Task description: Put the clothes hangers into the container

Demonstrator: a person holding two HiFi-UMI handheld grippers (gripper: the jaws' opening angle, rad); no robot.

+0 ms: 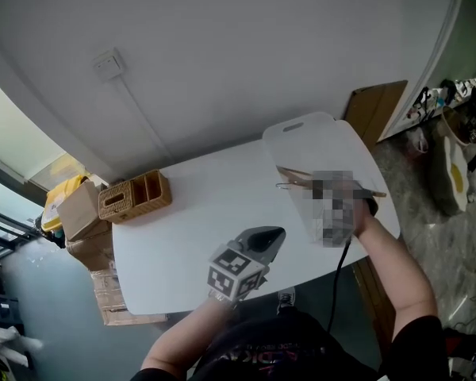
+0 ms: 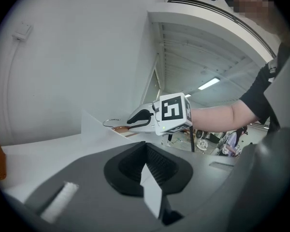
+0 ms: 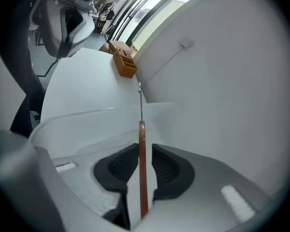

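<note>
A clear plastic container (image 1: 311, 133) stands on the right end of the white table (image 1: 190, 236). Over it, my right gripper (image 1: 324, 189) is shut on a wooden clothes hanger (image 1: 300, 176). In the right gripper view the hanger's brown bar (image 3: 142, 178) runs between the pads, with its metal hook (image 3: 140, 98) reaching out past the container's wall (image 3: 101, 117). My left gripper (image 1: 270, 236) hovers over the table's front edge, left of the container, shut and holding nothing. From the left gripper view (image 2: 145, 146) I see the right gripper (image 2: 141, 118) and the hanger (image 2: 120, 128).
A wicker organizer (image 1: 135, 197) sits at the table's far left corner, also visible in the right gripper view as the organizer (image 3: 124, 64). Cardboard boxes (image 1: 83, 213) are stacked on the floor to the left. A wall runs behind the table. A black cable (image 1: 339, 272) hangs from the right gripper.
</note>
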